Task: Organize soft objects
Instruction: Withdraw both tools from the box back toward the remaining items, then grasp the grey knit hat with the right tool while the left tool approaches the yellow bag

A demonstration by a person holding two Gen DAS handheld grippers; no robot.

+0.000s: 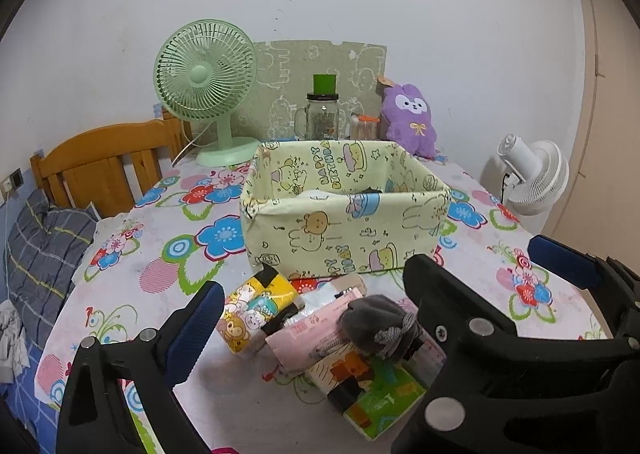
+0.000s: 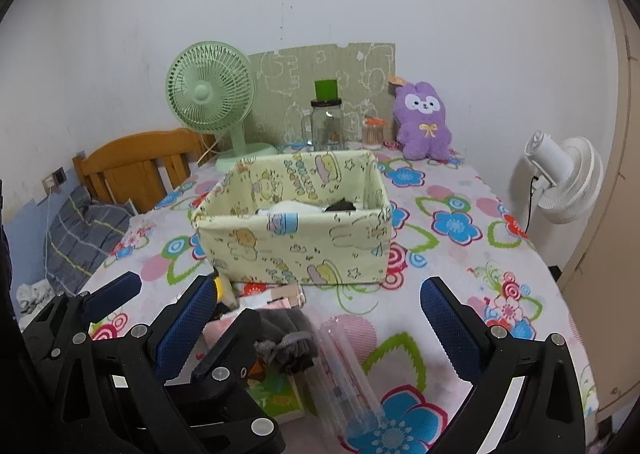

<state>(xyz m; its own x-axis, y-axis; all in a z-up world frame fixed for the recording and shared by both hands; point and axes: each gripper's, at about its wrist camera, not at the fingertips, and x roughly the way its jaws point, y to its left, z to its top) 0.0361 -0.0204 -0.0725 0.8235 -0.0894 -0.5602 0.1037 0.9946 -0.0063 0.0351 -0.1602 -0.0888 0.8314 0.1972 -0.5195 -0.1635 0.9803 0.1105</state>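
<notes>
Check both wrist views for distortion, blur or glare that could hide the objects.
Left wrist: strong fisheye bending with dark corners; the fabric box and rolled sock are sharp, no glare. Right wrist: same bending; the clear plastic tube near the lens looks smeared and hard to outline; lighting is flat and even.

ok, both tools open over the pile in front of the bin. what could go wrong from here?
1. The grey sock bundle lies on stacked tissue packs; a deep grasp by the left tool may take a pack along.
2. The clear plastic tube lies beside the sock, between the right tool fingers; a nudge could roll it.
3. The fabric bin looks soft-walled; a low carry may catch its near rim.
</notes>
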